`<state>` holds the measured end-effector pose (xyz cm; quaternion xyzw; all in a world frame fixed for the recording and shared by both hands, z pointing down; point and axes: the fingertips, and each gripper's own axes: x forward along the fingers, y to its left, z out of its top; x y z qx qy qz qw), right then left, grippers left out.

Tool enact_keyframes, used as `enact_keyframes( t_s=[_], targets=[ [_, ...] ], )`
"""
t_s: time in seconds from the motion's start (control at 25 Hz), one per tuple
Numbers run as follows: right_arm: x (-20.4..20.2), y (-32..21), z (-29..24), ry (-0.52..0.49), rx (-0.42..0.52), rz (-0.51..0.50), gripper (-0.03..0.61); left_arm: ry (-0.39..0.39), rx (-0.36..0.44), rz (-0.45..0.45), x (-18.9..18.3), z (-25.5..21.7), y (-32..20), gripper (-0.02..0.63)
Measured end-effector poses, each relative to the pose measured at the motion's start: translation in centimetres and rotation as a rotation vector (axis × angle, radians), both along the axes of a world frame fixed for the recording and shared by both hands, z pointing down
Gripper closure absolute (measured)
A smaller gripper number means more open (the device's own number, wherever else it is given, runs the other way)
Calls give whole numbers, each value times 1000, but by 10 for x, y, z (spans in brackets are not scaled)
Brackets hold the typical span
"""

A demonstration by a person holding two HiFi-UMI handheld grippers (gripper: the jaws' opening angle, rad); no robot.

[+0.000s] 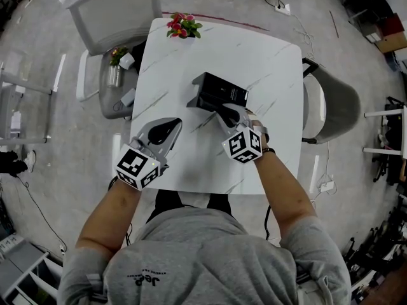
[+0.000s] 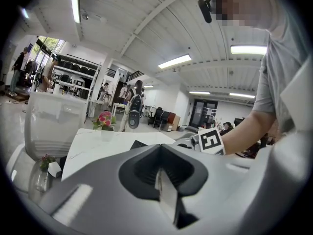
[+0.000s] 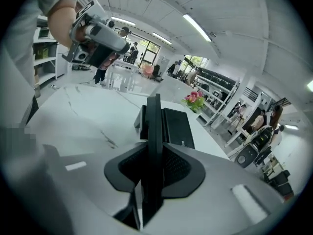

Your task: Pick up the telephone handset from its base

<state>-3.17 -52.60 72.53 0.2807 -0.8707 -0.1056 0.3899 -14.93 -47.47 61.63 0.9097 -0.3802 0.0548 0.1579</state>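
- The right gripper [image 3: 152,177] has its jaws clamped on the black telephone handset [image 3: 154,131]. One pad presses on each flat side of the handset, and no gap shows.
- The handset sits edge-on between the jaws, with its narrow edge up. Its long axis runs straight out along the line of the jaws, away from the gripper.
- The near end of the handset is buried deep between the jaws. The far end reaches well past the fingertips and points towards the pink flowers [image 3: 194,99] at the far edge of the table.
- The black base [image 3: 177,126] lies just beyond the jaws and touches the handset's right side. Its flat top slopes away along the same line.
- I cannot tell whether the handset rests in the base or is lifted clear of it.
- In the head view the right gripper [image 1: 227,112] points down at the near end of the base [image 1: 219,91], in the middle of the white marble table [image 1: 267,62].
- The left gripper [image 2: 164,180] has its jaws together with nothing between them. The table edge and the base lie ahead of its jaws and well apart from them.
- In the head view the left gripper [image 1: 170,128] lies over the near left part of the table, away from the phone.
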Motion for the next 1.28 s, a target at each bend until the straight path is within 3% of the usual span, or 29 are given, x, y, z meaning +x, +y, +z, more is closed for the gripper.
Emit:
enact_keyframes(
  t_s=[0.4, 0.6, 0.96, 1.28],
  targets=[
    [14, -4, -82, -277, -57, 84, 502, 10, 43, -5, 3, -35, -2, 554],
    [41, -9, -130, -402, -79, 166, 502, 14, 79, -10, 7, -63, -8, 554],
    [93, -11, -233, -657, -55, 256, 502, 51, 141, -22, 19, -132, -19, 554],
    [133, -6, -321, -797, 10, 277, 502, 61, 198, 3, 32, -192, -24, 554]
  ],
)
